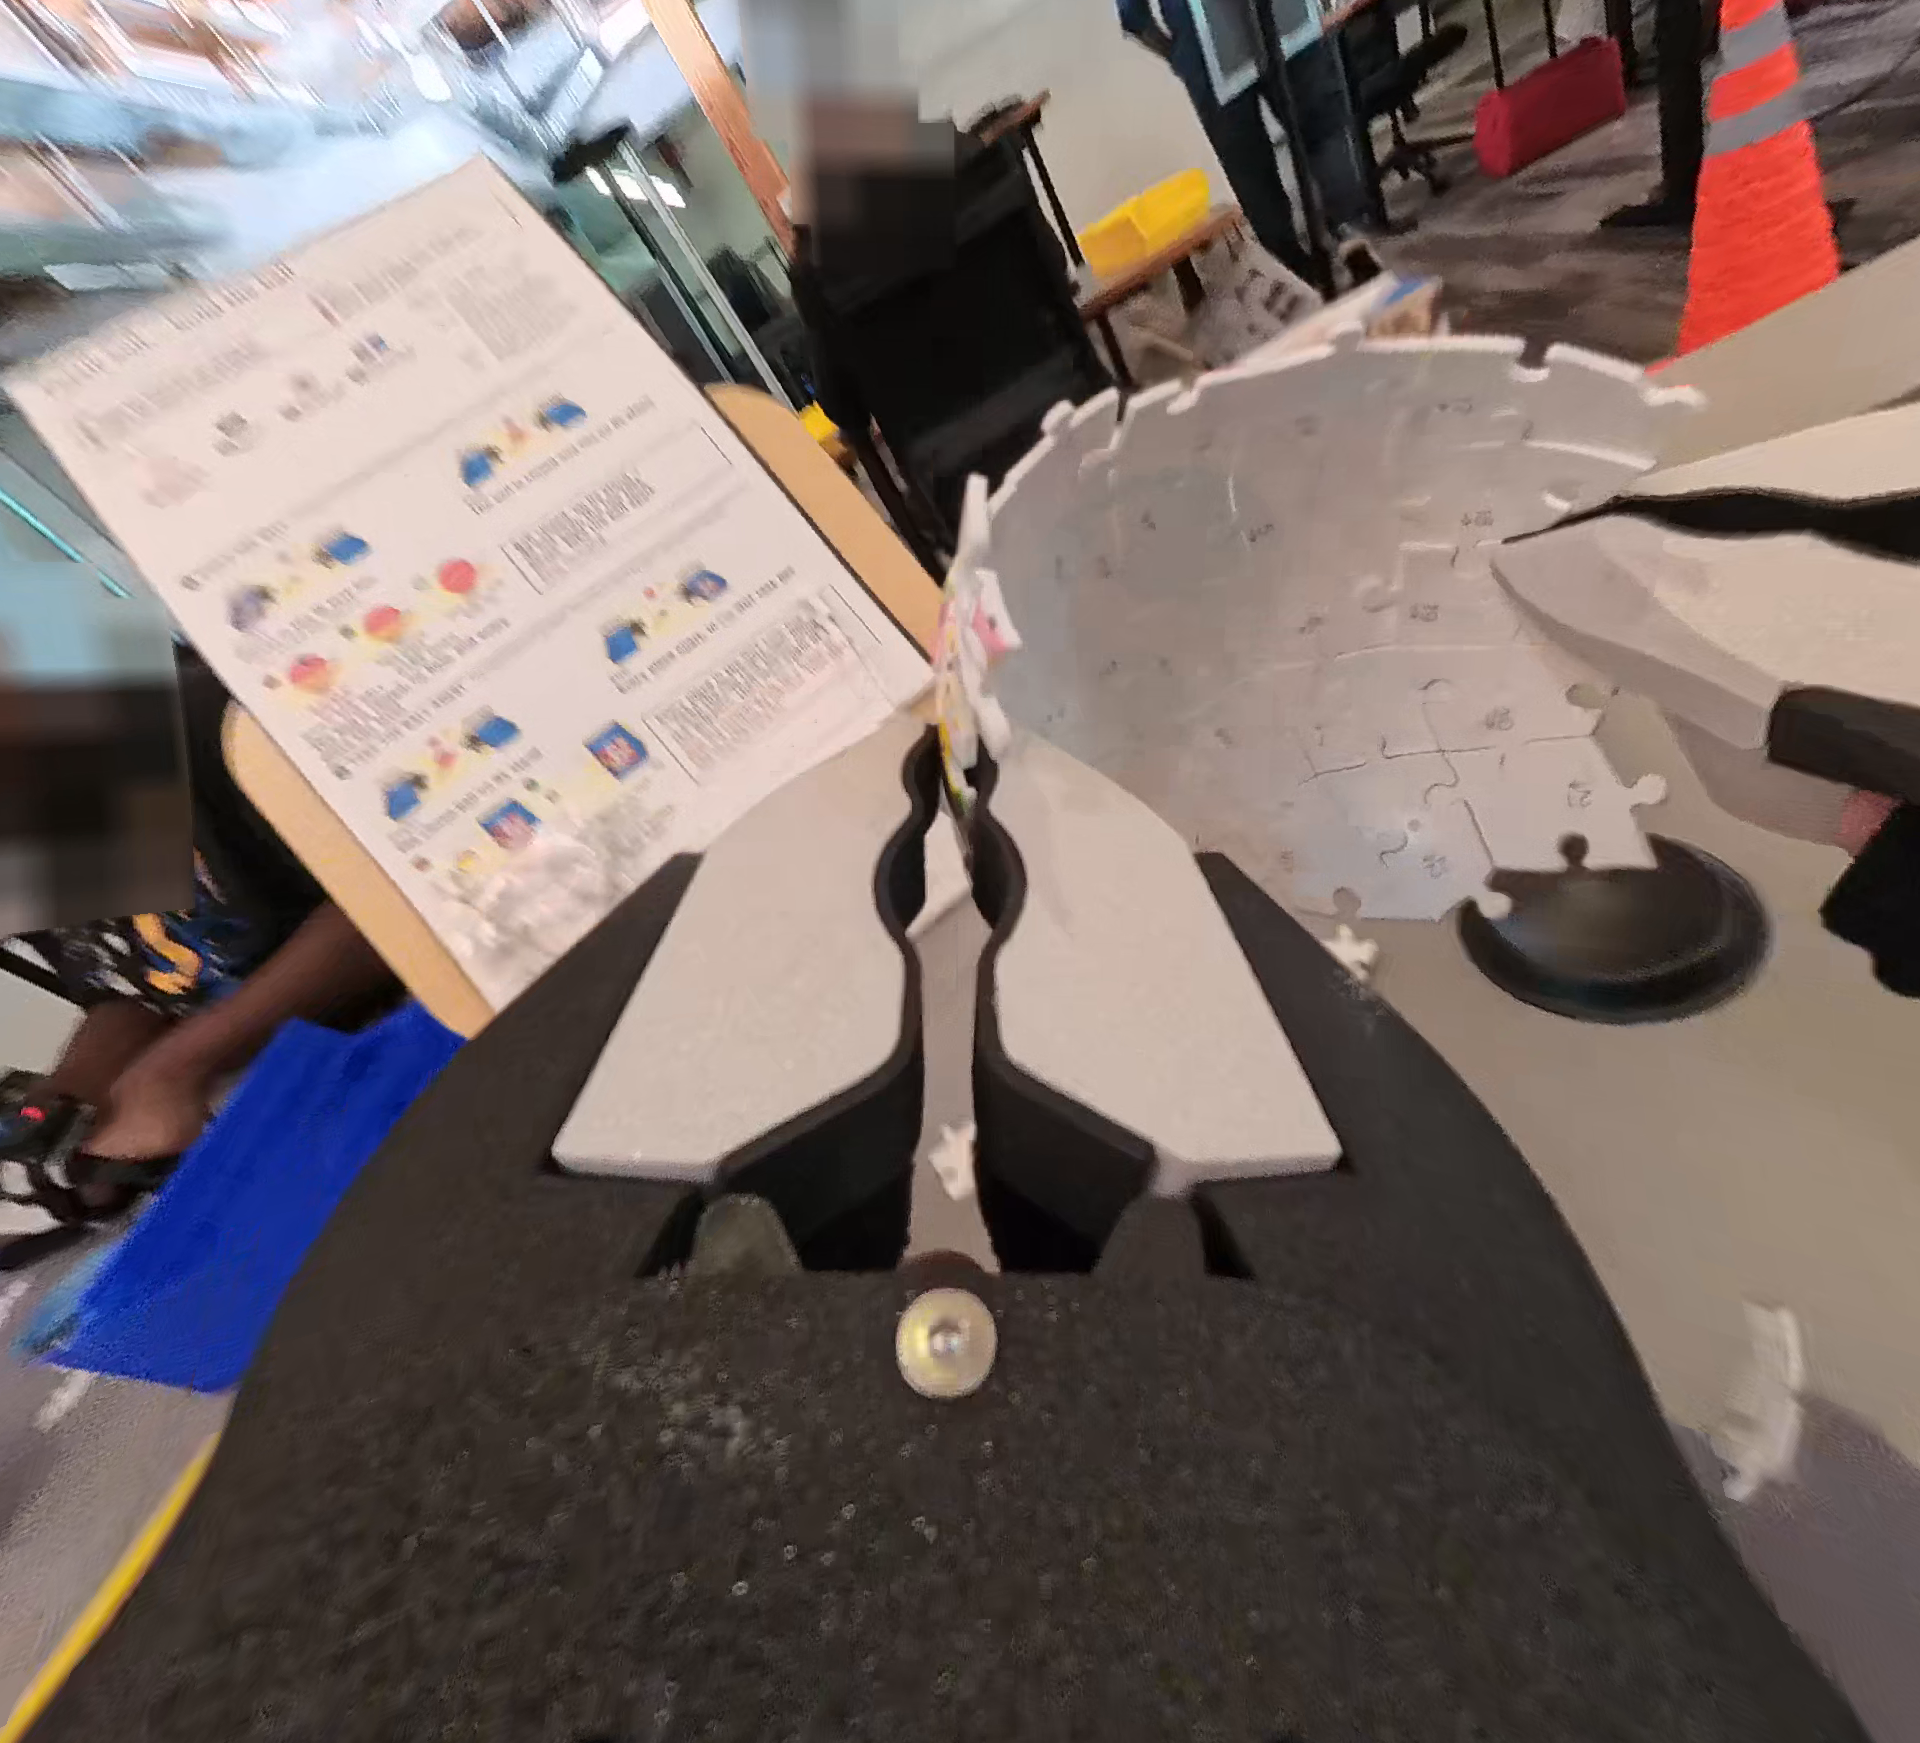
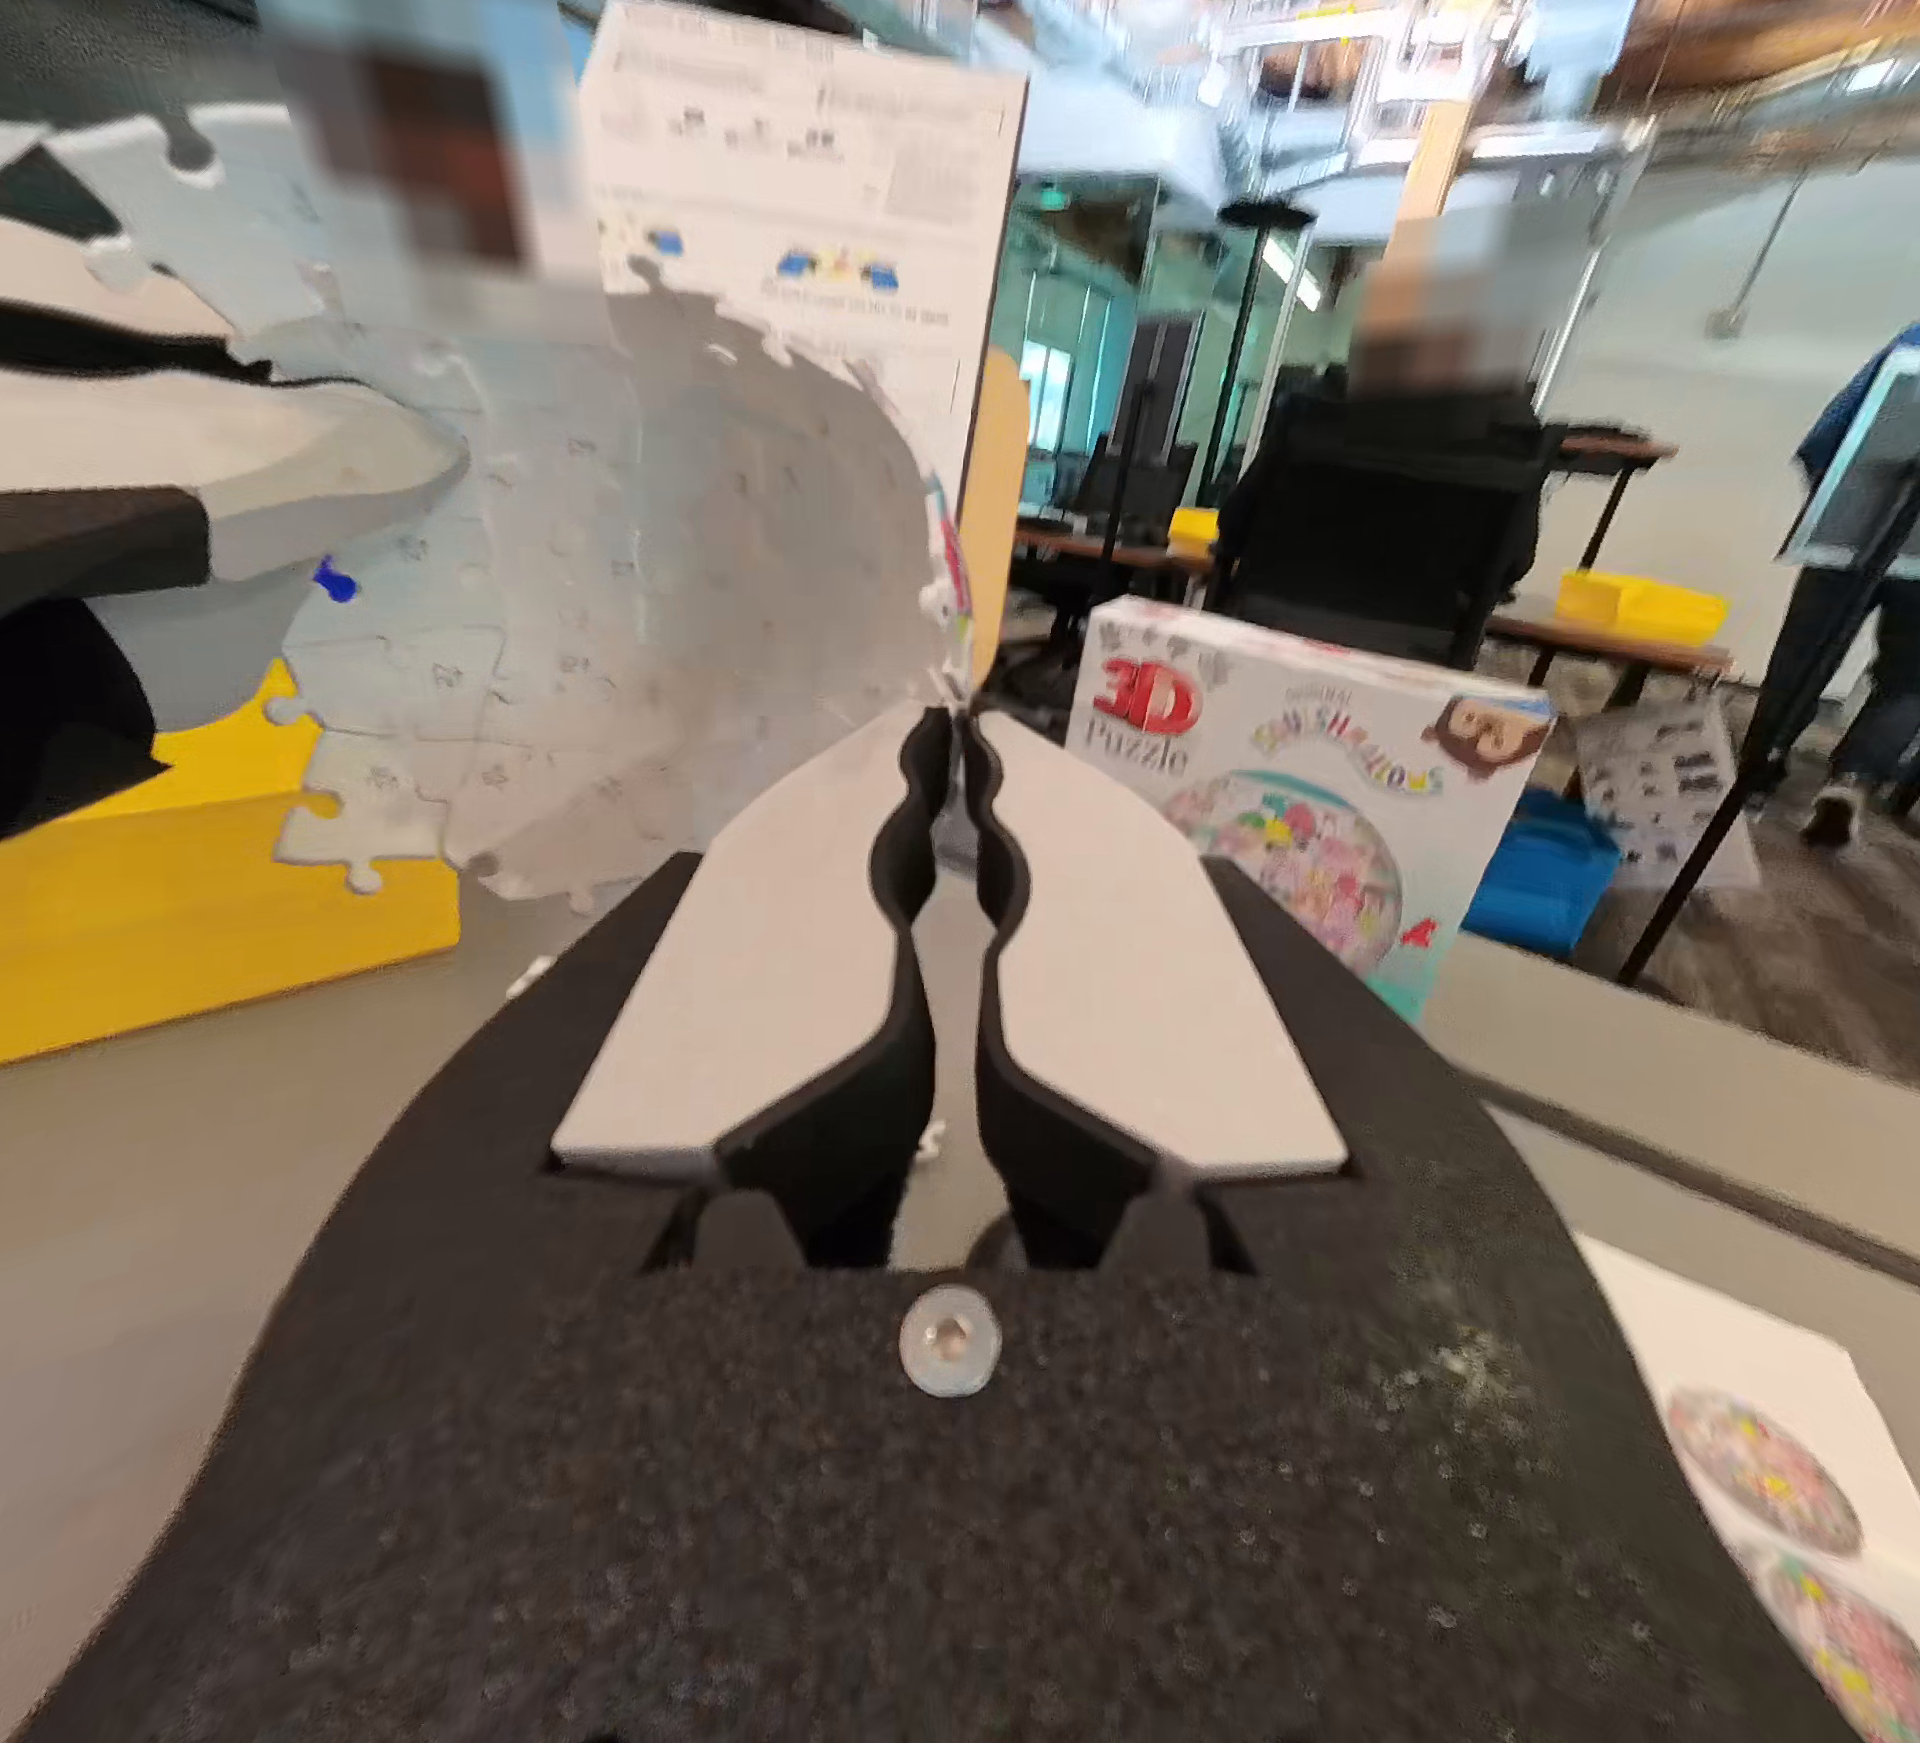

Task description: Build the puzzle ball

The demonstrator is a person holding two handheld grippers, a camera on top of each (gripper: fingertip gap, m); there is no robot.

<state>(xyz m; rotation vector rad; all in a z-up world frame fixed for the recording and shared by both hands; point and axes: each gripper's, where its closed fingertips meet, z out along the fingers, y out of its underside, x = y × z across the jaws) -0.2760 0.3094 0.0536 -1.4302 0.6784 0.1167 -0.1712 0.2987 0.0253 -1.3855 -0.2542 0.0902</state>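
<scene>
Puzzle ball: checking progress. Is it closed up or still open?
Open: the puzzle ball is a partial shell, its white inner faces and jagged rim exposed.

The half-built puzzle ball (image 1: 1351, 613), a curved open shell of interlocked plastic pieces, shows its pale grey inner face with small printed marks on each piece. It is held up off the bench, its hollow turned toward both cameras, and its rim runs jagged with knobs and notches where pieces are missing; a strip of its pink and yellow printed outer face (image 2: 951, 571) shows along one edge. Both pairs of tongs pinch its rim, each at a different spot. Several small loose white puzzle pieces (image 1: 951, 1158) lie on the bench below.
</scene>
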